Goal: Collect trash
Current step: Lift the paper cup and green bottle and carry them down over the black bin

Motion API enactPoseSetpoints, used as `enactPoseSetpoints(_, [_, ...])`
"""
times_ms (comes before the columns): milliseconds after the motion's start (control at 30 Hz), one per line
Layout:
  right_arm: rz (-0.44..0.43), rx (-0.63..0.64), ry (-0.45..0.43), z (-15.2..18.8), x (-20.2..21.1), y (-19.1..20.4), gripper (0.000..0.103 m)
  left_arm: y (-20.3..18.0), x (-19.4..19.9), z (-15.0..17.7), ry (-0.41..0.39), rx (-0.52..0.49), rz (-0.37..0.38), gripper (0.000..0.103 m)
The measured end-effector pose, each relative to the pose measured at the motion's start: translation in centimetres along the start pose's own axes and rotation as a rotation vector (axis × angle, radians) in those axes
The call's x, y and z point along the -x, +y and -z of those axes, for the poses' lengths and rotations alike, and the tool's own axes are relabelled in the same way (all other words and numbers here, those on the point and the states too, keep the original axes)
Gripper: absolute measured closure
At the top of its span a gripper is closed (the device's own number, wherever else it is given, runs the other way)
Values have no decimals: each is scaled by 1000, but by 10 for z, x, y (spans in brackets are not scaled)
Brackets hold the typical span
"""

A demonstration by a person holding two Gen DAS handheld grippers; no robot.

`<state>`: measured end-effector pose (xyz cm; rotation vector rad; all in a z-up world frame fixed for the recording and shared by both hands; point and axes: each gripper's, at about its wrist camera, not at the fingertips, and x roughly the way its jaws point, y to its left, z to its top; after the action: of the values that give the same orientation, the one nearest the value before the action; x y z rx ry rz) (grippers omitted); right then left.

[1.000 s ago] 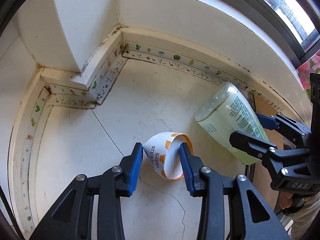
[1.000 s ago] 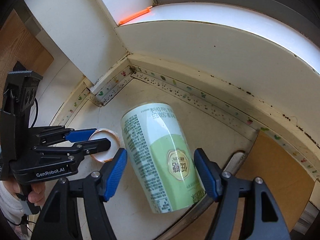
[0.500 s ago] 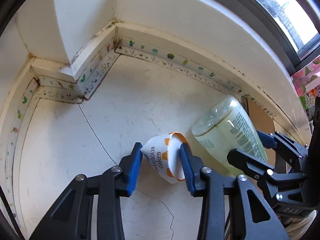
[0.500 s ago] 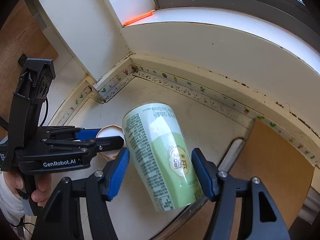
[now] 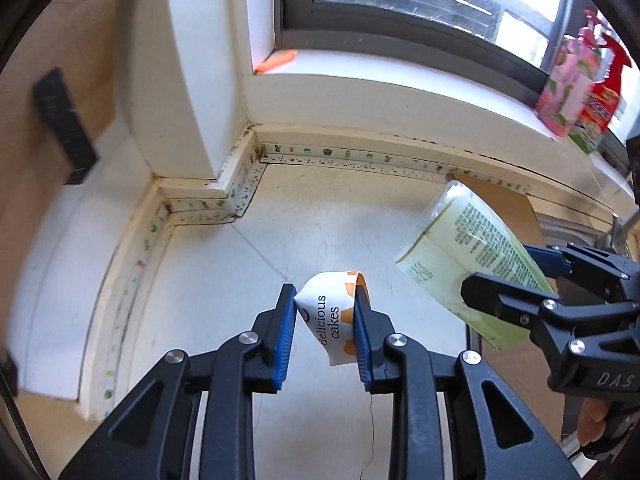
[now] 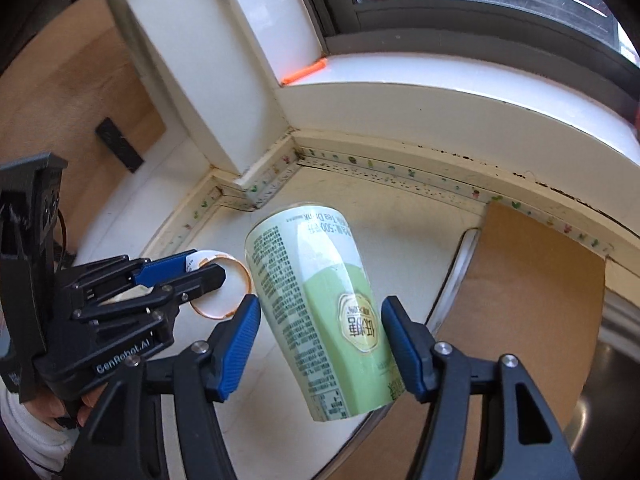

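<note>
My left gripper (image 5: 325,322) is shut on a squashed white and orange paper cake cup (image 5: 330,320) printed "delicious cakes", held above the white counter (image 5: 312,216). My right gripper (image 6: 320,340) is shut on a green and white tea drink bottle (image 6: 320,312), held tilted above the counter. In the left wrist view the bottle (image 5: 472,256) and right gripper (image 5: 532,280) are at the right. In the right wrist view the cake cup (image 6: 218,292) and left gripper (image 6: 188,276) are at the left.
The counter ends in a corner with a white pillar (image 5: 176,80) and a window sill (image 5: 400,80). A brown board (image 6: 532,288) and a sink rim (image 6: 456,268) lie at the right. Pink and red packages (image 5: 576,88) stand on the sill.
Both grippers have risen from the counter with the cup and the bottle in them. The left gripper has squeezed the cup narrower. The window now shows.
</note>
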<state>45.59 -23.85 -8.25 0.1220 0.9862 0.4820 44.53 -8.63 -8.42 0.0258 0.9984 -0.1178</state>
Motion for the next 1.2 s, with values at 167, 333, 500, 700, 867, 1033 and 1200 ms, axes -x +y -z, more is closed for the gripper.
enactPoseSetpoints(167, [22, -45, -61, 28, 42, 40, 40, 6, 59, 34, -41, -24, 6, 78])
enactPoseSetpoints(333, [75, -128, -124, 67, 84, 79, 40, 9, 115, 77, -89, -78, 11, 78])
enactPoseSetpoints(500, [137, -168, -199, 108, 125, 117, 40, 18, 165, 121, -130, -111, 36, 78])
enactPoseSetpoints(700, [195, -233, -273, 162, 167, 160, 40, 35, 209, 167, -171, -136, 57, 78])
enactPoseSetpoints(867, [229, -276, -302, 210, 190, 196, 40, 43, 245, 208, -216, -174, 67, 78])
enactPoseSetpoints(1033, [245, -314, -299, 255, 206, 224, 40, 44, 268, 250, -224, -191, 79, 78])
enactPoseSetpoints(1200, [263, -342, -264, 293, 214, 238, 40, 39, 281, 284, -212, -203, 85, 78])
